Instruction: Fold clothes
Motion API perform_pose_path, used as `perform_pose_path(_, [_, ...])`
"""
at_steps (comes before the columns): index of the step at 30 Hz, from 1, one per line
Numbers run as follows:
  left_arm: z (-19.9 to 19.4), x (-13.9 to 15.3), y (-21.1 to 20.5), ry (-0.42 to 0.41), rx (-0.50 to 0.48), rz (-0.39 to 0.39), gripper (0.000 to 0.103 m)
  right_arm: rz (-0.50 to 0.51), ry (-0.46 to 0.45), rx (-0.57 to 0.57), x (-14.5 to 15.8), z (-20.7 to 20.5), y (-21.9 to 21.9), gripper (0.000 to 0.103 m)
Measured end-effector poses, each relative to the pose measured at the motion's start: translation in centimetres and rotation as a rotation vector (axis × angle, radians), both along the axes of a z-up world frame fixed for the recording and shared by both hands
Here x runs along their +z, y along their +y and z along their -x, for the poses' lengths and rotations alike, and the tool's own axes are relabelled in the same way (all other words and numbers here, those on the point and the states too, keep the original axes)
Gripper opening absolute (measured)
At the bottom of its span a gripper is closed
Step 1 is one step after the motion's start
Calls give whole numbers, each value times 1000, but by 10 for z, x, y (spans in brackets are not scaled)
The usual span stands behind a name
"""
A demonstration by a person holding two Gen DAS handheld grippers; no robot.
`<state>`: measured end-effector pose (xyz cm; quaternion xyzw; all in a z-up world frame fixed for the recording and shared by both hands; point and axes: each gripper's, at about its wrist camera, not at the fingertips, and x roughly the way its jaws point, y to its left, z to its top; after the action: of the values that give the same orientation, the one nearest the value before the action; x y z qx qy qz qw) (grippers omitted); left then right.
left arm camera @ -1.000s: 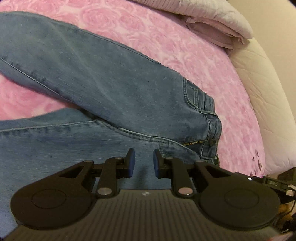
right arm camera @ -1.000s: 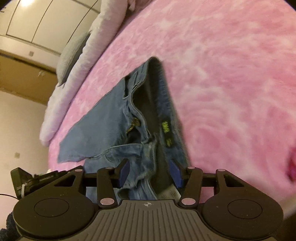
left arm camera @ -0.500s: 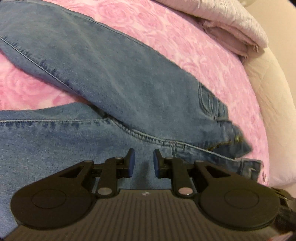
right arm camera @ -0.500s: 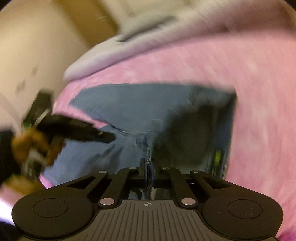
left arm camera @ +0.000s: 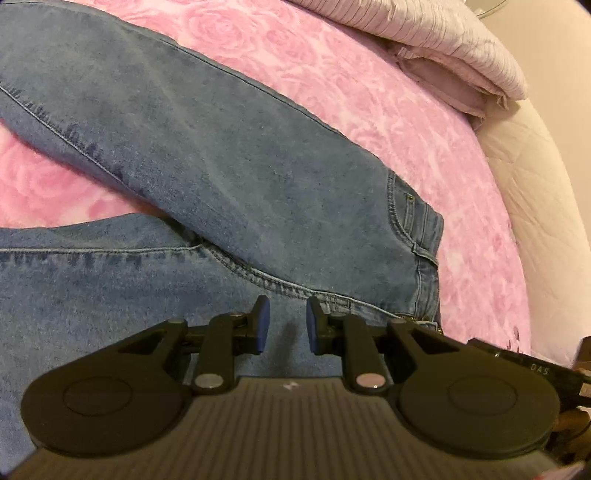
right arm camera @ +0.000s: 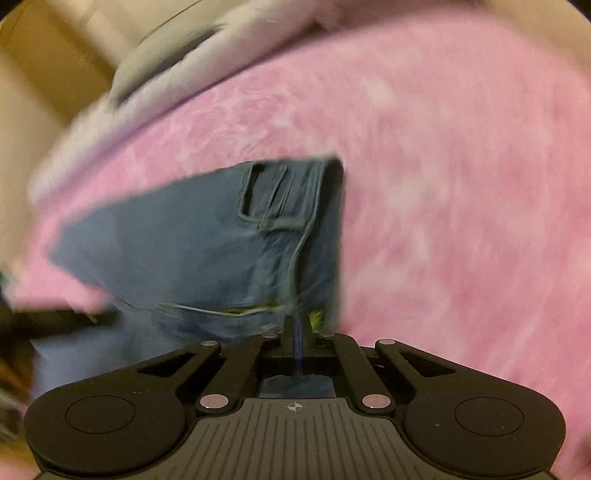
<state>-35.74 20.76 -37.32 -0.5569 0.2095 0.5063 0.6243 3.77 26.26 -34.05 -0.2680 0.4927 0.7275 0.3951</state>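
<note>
Jeans (left arm camera: 229, 155) spread across pink rose-print bedspread (left arm camera: 332, 74), both legs lying flat, splayed into a V from the crotch, waistband toward the right edge of the bed in the left wrist view. Front side up: fly zip, button, front pocket visible.

Left gripper (left arm camera: 287, 325): jaws parted by a narrow gap, nothing between pads, hovering over the near leg just short of the crotch seam. Holding nothing.

Right gripper (right arm camera: 298, 334): jaws pinched fully together on denim at the waistband/fly area, fabric edge visible between the tips. Right view motion-blurred; exact layer count in the pinch not readable. Yellow label inside the waistband showing beside the tips.

Handling judgement:
- Denim: heavy for clothing, moderately stiff, not slippery, not fragile. Holds a crease, drapes slowly, drags on plush bedspread rather than sliding.
- Best grab points: waistband, belt loops, seams, hems. Thick, multi-layer, no slip under a narrow pinch.
- Avoid mid-leg single-layer pinches: only the top layer lifts, the bottom layer stays behind.
- One-corner lift at the waistband likely twists the garment; second hold at the opposite waistband corner or the crotch seam keeps it square.

Grey quilt (left arm camera: 424, 33) bunched at the far end of the bed, well apart from the jeans.
</note>
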Motion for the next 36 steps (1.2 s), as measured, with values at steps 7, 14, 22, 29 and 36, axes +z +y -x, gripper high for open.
perform_pose_path(7, [13,-5,-13,22,55,32,16,172,42,-5,-41,0,-2,1])
perform_pose_path(14, [18,-1,-29,64,42,17,16,32,73,-46,-5,3,-8,2])
perform_pose_path(22, [37,-12,-40,174,66,10,16,-68,-108,196,-32,68,-6,1])
perform_pose_path(29, [119,8,-81,295,232,46,12,-51,-125,17,0,56,-18,2])
perform_pose_path(36, [165,-13,-91,330,142,95,12,5,-174,46,-8,106,-51,2])
